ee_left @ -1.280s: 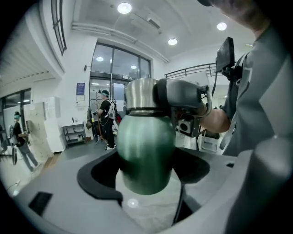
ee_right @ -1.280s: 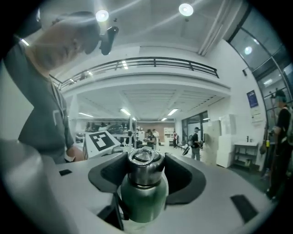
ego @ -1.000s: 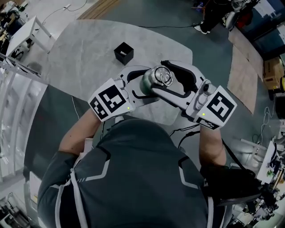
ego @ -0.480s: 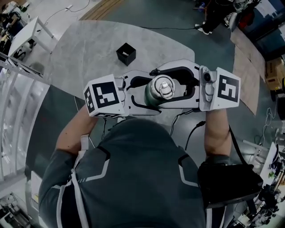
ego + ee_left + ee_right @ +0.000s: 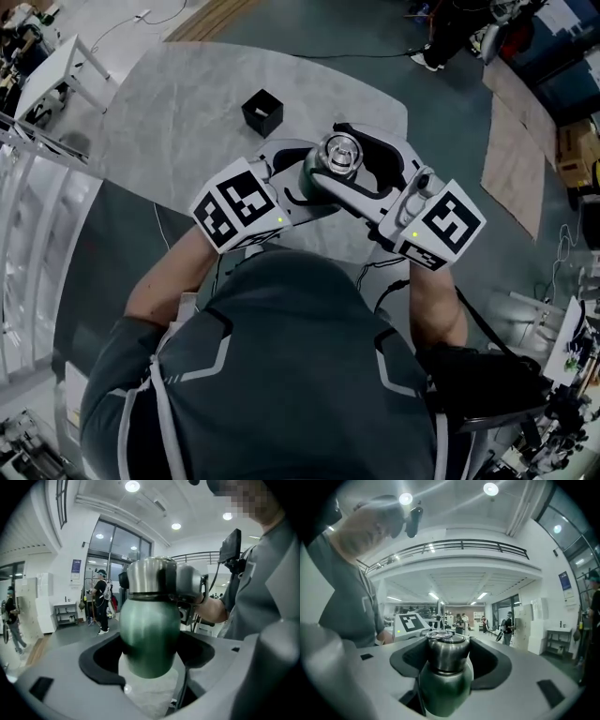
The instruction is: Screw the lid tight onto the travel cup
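The travel cup is held upright in the air over the table's near edge. Its green body (image 5: 312, 176) sits between the pads of my left gripper (image 5: 307, 180), which is shut on it. In the left gripper view the body (image 5: 150, 634) fills the gap of the left gripper (image 5: 151, 662), with the steel lid (image 5: 145, 576) on top. My right gripper (image 5: 354, 167) comes in from the right and is shut on the steel lid (image 5: 339, 155). In the right gripper view the lid (image 5: 446, 651) is clamped in the right gripper (image 5: 449, 662) above the green body (image 5: 445, 693).
A small black open box (image 5: 262, 111) stands on the pale grey table (image 5: 178, 112) beyond the cup. A white side table (image 5: 56, 66) is at the far left. A brown floor mat (image 5: 511, 141) lies to the right. Cables run across the floor.
Since half a second ago the right gripper has swung its handle back toward the person around the lid, and the left handle has turned too. The pose is close to that of a second ago.
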`<action>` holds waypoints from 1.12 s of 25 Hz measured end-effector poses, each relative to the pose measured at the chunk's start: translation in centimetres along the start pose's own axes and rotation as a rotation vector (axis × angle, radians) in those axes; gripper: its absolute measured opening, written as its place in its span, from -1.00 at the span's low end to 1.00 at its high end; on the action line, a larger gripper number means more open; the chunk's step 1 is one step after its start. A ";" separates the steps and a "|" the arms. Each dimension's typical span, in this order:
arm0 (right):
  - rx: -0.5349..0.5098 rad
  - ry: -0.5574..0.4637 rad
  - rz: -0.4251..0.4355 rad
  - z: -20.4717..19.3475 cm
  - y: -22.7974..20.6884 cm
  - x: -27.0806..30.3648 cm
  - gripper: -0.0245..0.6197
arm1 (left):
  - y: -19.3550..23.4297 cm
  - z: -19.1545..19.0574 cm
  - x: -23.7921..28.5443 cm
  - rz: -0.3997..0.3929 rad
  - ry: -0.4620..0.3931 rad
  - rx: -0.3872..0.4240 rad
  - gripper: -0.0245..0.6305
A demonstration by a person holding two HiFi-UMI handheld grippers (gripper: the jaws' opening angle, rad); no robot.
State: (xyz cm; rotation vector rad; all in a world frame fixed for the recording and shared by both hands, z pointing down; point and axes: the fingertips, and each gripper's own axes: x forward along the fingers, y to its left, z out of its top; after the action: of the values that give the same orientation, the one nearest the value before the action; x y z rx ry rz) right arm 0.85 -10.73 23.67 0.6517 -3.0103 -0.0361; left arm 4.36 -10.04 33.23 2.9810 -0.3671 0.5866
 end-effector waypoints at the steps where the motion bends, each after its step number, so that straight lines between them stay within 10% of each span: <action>1: -0.015 0.000 0.032 0.3 0.5 -0.2 -0.06 | -0.5 0.2 -0.2 -0.043 -0.013 0.007 0.20; 7: 0.030 -0.064 0.479 2.5 4.4 -2.3 0.01 | -4.9 1.9 -3.2 -0.419 -0.080 0.069 0.20; 14: 0.051 -0.031 0.722 2.1 7.1 -4.0 -0.06 | -8.2 2.1 -3.0 -0.539 -0.033 0.117 0.20; 18: 0.090 -0.104 0.614 3.2 5.9 -3.2 -0.06 | -6.9 2.4 -2.7 -0.419 -0.038 0.046 0.20; 24: 0.060 -0.014 0.150 0.8 0.9 -1.4 -0.07 | -1.7 0.8 -0.5 -0.105 0.042 0.008 0.20; 28: 0.017 -0.001 0.126 0.2 2.2 -1.3 -0.06 | -2.4 -0.1 -0.8 -0.133 0.036 0.037 0.20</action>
State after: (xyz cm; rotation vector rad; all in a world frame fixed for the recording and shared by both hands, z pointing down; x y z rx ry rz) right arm 1.09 -8.24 23.52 0.4621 -3.0488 -0.0045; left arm 4.21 -7.54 32.92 2.9953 -0.1548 0.6386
